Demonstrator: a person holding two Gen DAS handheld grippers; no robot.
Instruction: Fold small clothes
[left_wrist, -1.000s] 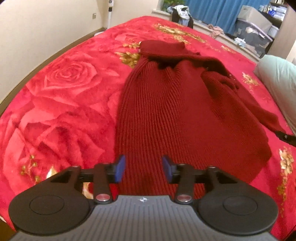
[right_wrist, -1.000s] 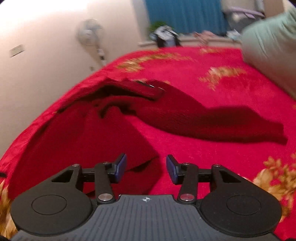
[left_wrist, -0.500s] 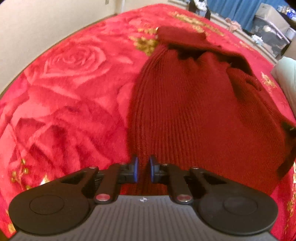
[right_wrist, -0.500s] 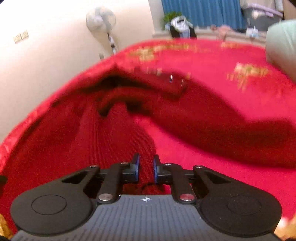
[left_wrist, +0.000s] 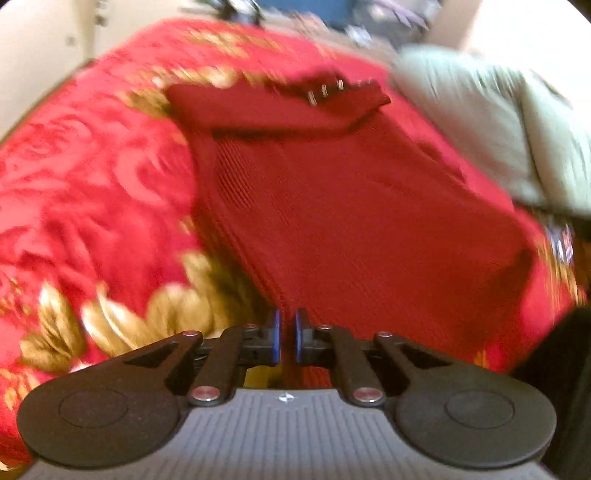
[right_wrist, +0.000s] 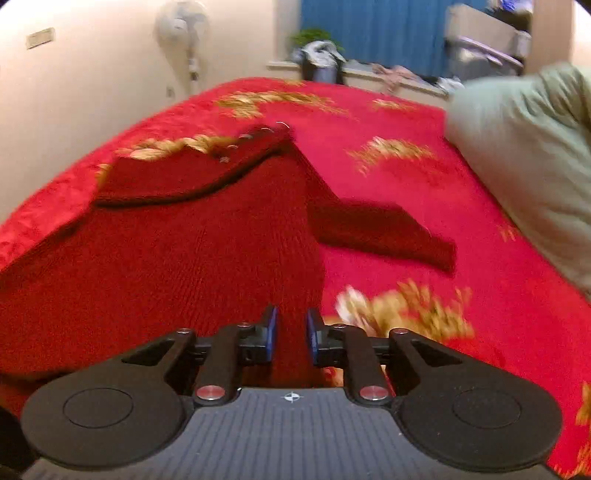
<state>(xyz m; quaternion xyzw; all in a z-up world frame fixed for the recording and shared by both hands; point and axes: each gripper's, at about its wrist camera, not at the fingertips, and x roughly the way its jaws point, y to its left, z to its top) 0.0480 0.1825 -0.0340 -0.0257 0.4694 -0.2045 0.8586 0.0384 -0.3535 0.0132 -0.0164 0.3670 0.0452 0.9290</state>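
A dark red knitted sweater (left_wrist: 351, 206) lies on the red flowered bedspread (left_wrist: 92, 184), collar and small buttons (left_wrist: 332, 90) at the far end. My left gripper (left_wrist: 286, 332) is shut on the near hem at the sweater's left corner. In the right wrist view the sweater (right_wrist: 184, 251) stretches taut away from my right gripper (right_wrist: 291, 328). That gripper's jaws are opening slightly, with the hem's right corner still filling the gap between the pads. One sleeve (right_wrist: 380, 229) lies out to the right on the bedspread (right_wrist: 406, 177). Both views are blurred by motion.
A pale green pillow (left_wrist: 498, 122) (right_wrist: 524, 155) lies on the right side of the bed. A standing fan (right_wrist: 181, 22) is by the left wall. Blue curtains (right_wrist: 369, 33) and stored clutter sit beyond the bed's far end.
Both grippers went from open to closed on the near hem. They then drew back, pulling the rumpled sweater out flat and taut. The sleeve now lies shorter on the right.
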